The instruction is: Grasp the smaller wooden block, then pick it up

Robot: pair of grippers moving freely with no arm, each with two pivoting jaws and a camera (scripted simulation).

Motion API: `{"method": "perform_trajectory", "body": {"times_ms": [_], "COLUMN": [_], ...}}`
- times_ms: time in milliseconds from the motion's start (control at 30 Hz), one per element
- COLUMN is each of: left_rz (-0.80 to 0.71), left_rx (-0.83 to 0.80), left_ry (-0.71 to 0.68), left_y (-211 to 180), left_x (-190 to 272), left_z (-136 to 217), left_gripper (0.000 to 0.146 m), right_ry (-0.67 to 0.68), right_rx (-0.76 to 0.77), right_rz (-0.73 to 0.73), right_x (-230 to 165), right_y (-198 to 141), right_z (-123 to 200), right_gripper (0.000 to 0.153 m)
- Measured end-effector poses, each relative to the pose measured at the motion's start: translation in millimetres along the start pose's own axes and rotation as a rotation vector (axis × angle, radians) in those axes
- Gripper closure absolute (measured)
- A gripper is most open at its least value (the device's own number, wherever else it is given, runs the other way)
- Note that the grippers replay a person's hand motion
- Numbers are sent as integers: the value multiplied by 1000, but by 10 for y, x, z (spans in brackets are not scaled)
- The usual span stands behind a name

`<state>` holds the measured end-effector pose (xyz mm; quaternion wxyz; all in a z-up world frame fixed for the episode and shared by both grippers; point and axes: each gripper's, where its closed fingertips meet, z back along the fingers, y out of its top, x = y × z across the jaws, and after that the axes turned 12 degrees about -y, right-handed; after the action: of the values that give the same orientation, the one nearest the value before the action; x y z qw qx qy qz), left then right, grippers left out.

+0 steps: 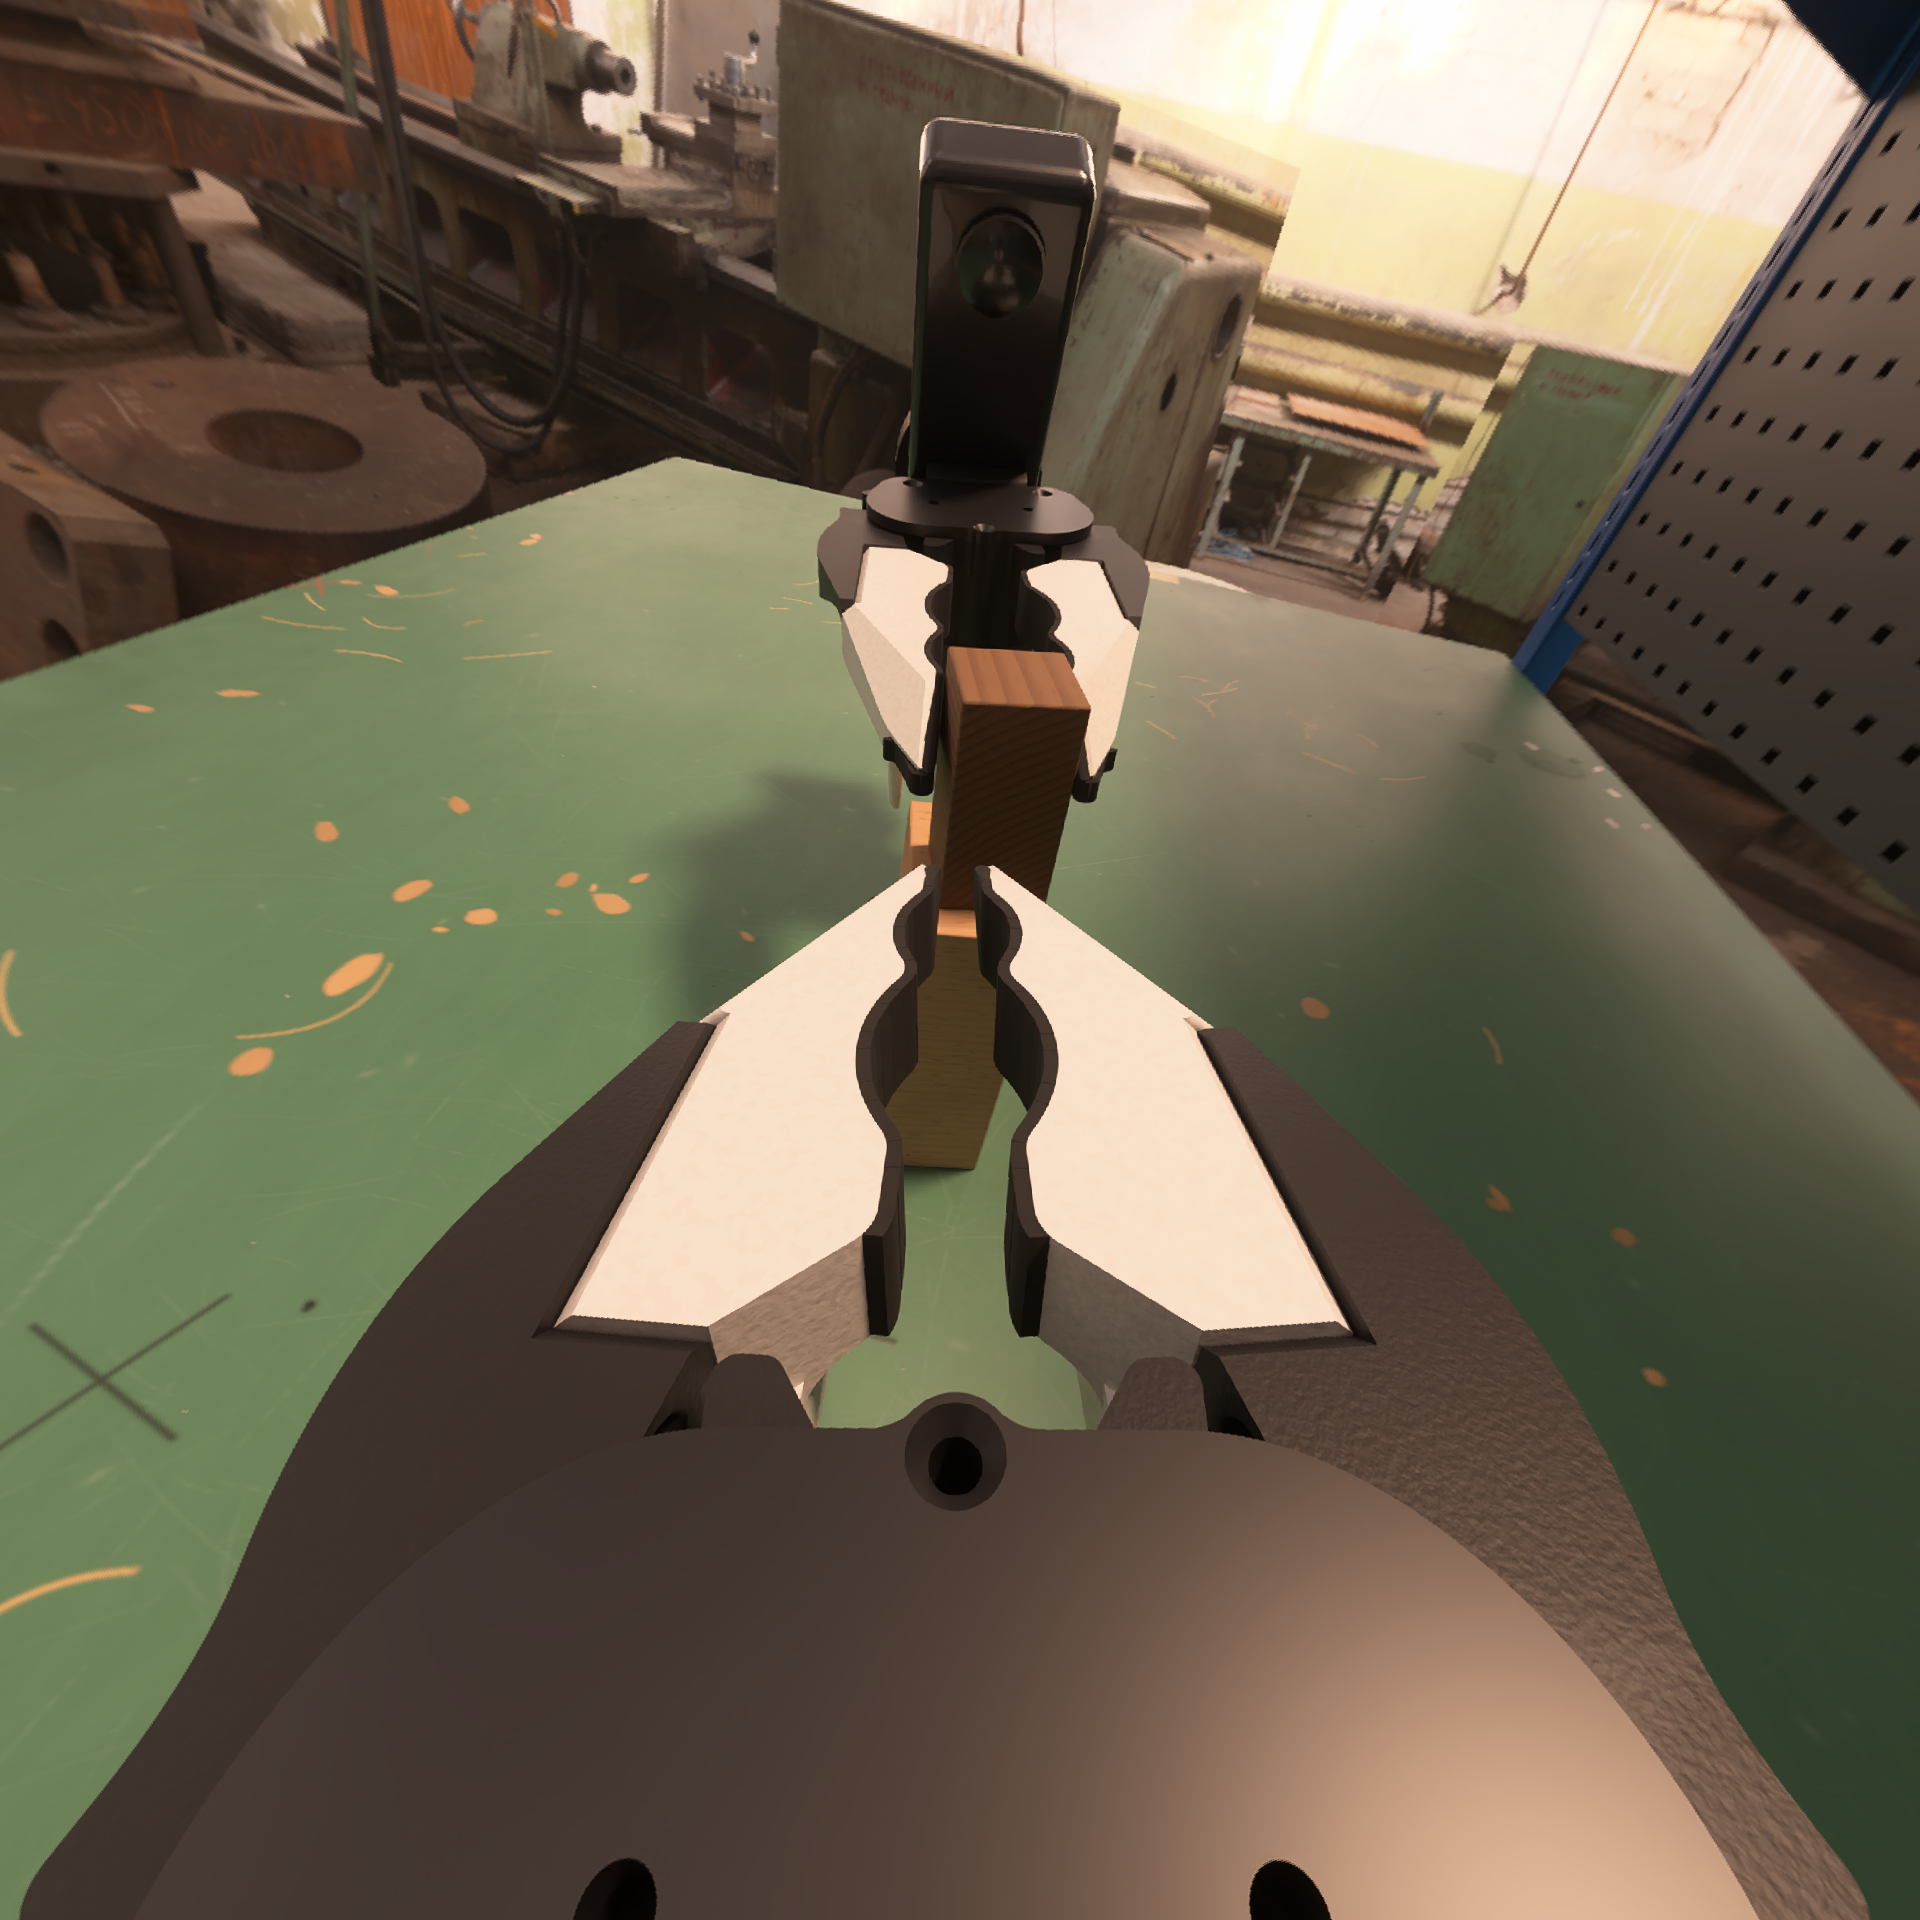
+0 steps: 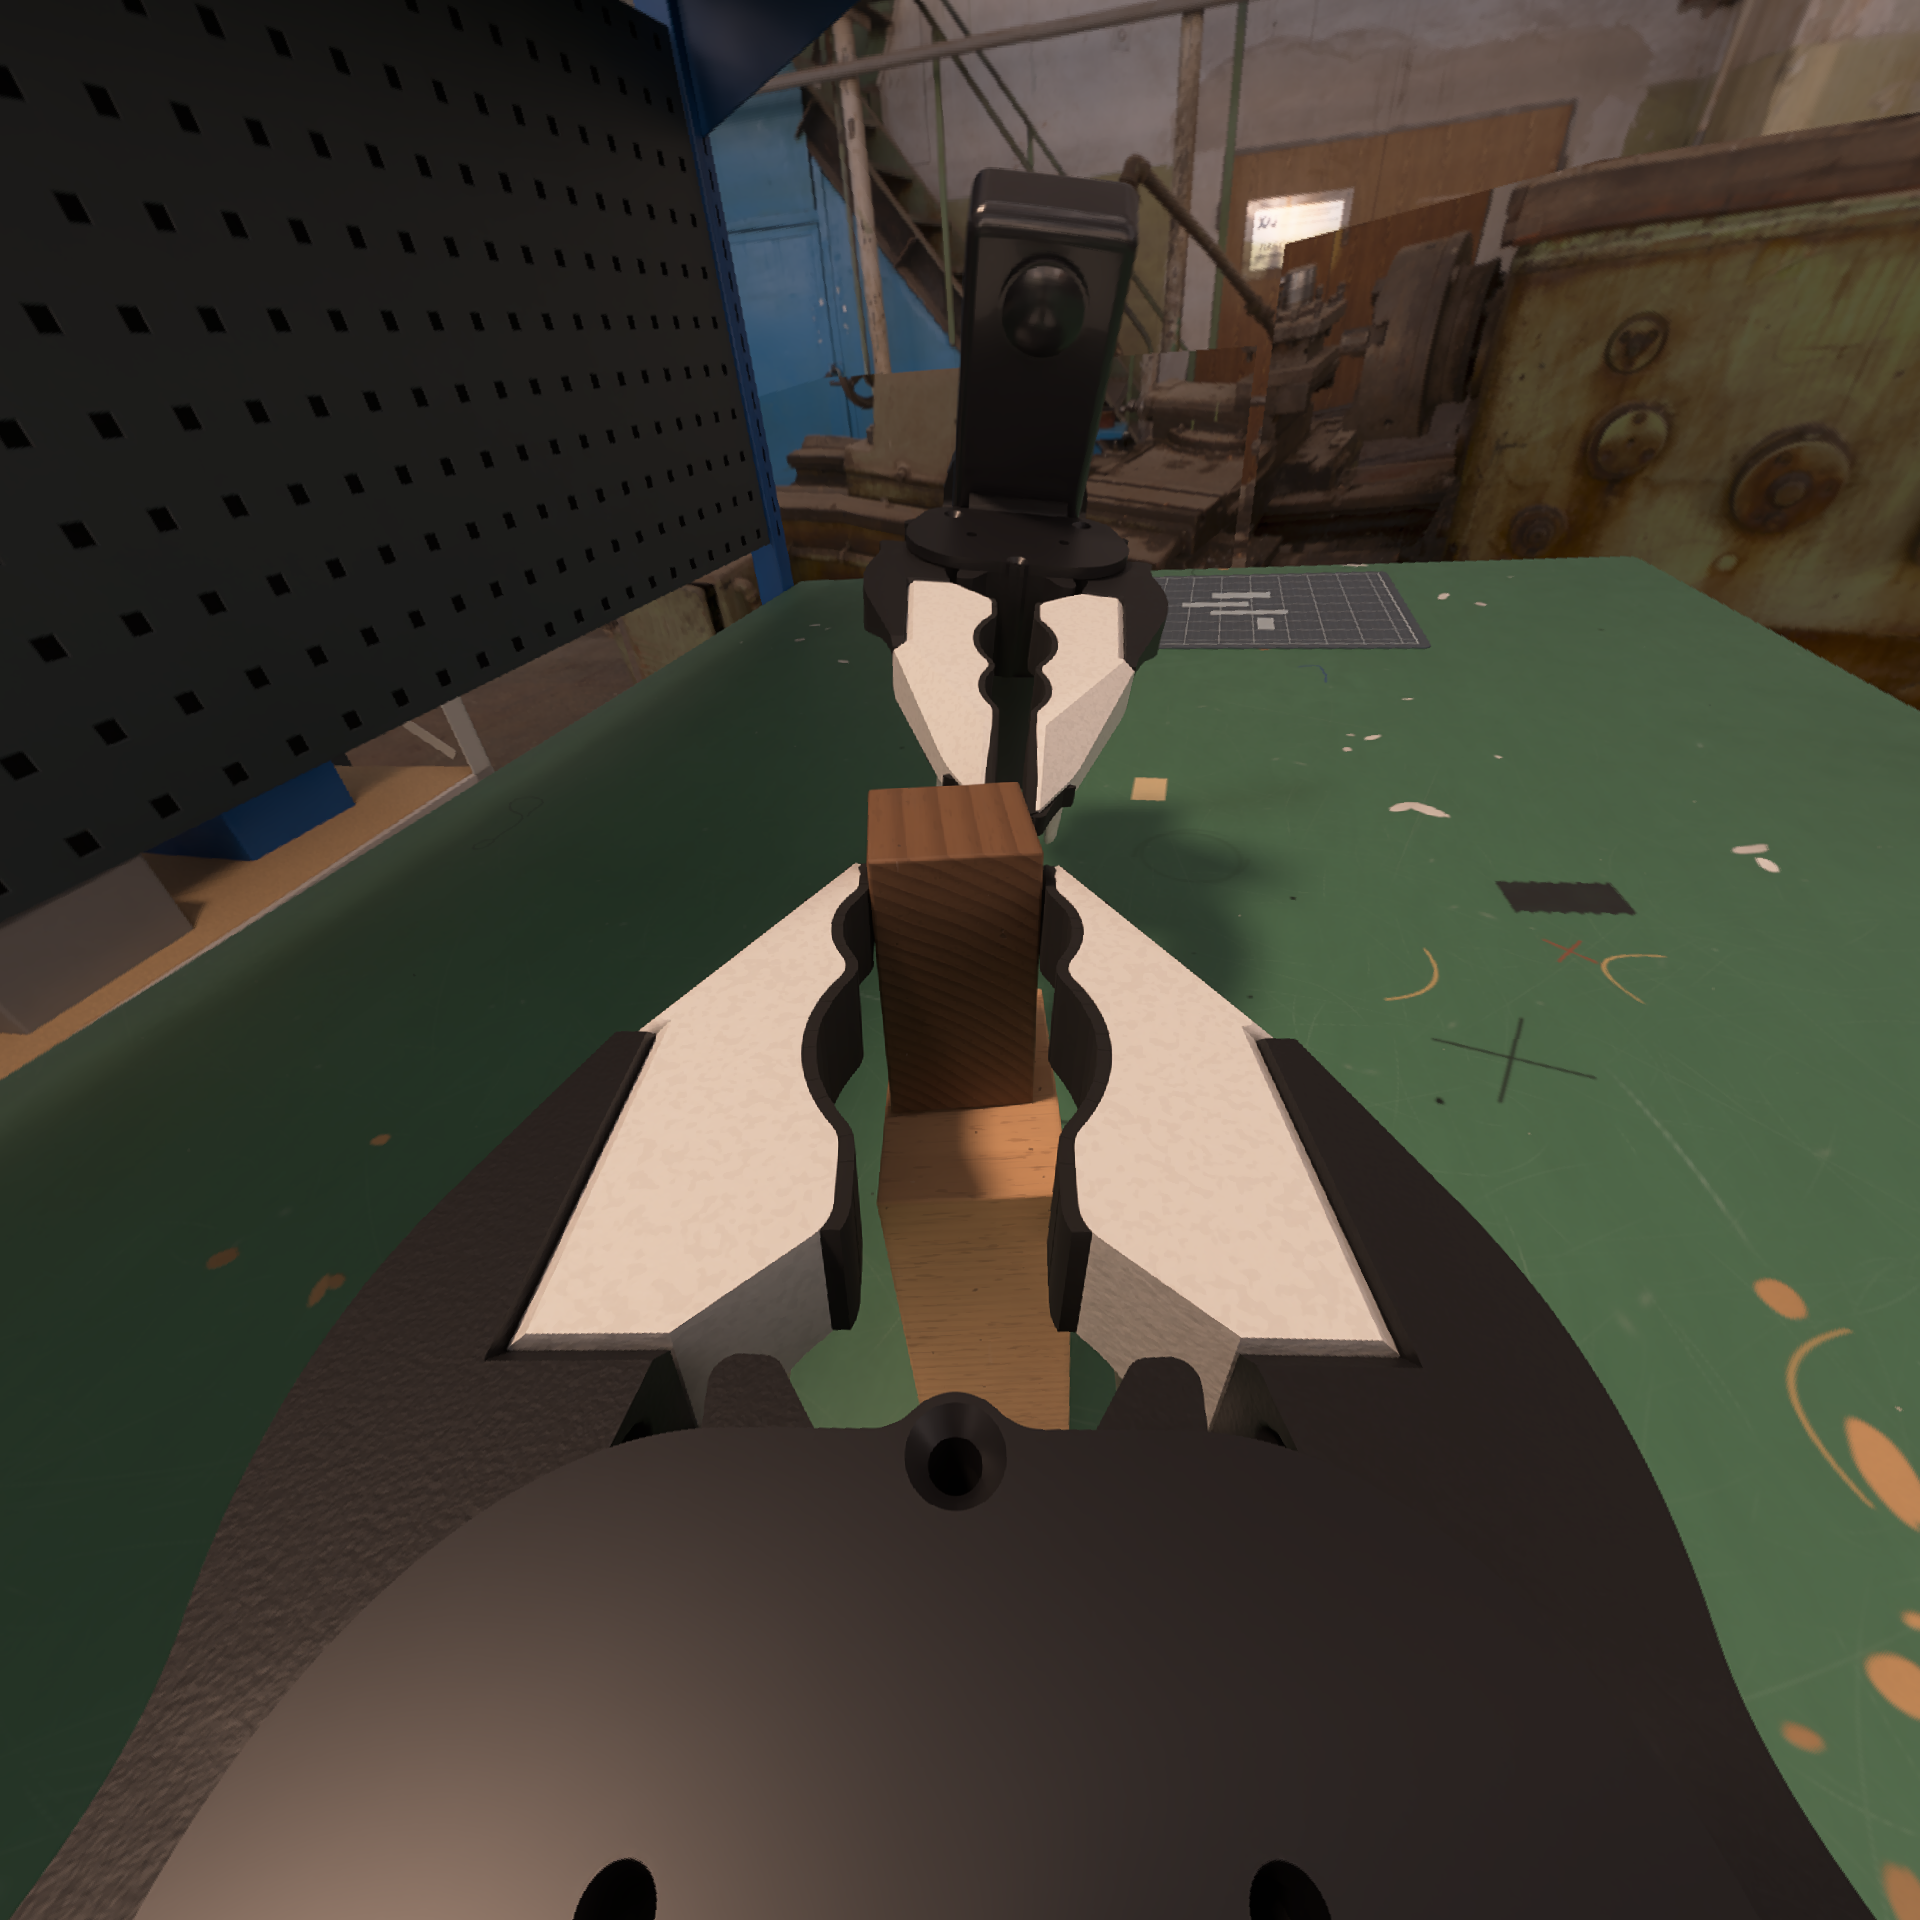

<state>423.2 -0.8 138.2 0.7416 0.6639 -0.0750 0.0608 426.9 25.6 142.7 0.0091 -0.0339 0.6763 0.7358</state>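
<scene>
Dark brown upright wooden block (image 2: pixel 954 966) stands on one end of a pale, long wooden block (image 2: pixel 971 1247) lying flat on the green table (image 2: pixel 1455 1195). Right gripper (image 2: pixel 954 883) clamped on the dark block's upper sides. Left gripper (image 1: pixel 956 883), at the pale block's far end from the dark block, nearly closed on the pale block; actual contact unclear. Judgement: lift the dark block straight up, keep squeeze steady, avoid tilting it, while the pale block stays pinned.
</scene>
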Motion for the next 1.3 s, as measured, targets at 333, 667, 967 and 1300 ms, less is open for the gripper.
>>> {"method": "perform_trajectory", "body": {"times_ms": [333, 667, 967, 1300], "left_rz": [-101, -87, -29, -120], "left_rx": [-21, 7, 80, 25], "left_ry": [47, 47, 25, 80], "left_y": [17, 4, 29, 54], "left_x": [-33, -68, -99, -88], "left_z": [-6, 7, -2, -19], "left_gripper": [141, 141, 141, 140], "right_ry": [3, 3, 6, 6], "right_rx": [-6, 11, 9, 19], "right_rz": [6, 22, 14, 33], "right_x": [18, 44, 73, 66], "right_y": [-6, -2, -2, -6], "right_z": [-1, -24, -19, -22], "right_gripper": [122, 122, 122, 122]}}
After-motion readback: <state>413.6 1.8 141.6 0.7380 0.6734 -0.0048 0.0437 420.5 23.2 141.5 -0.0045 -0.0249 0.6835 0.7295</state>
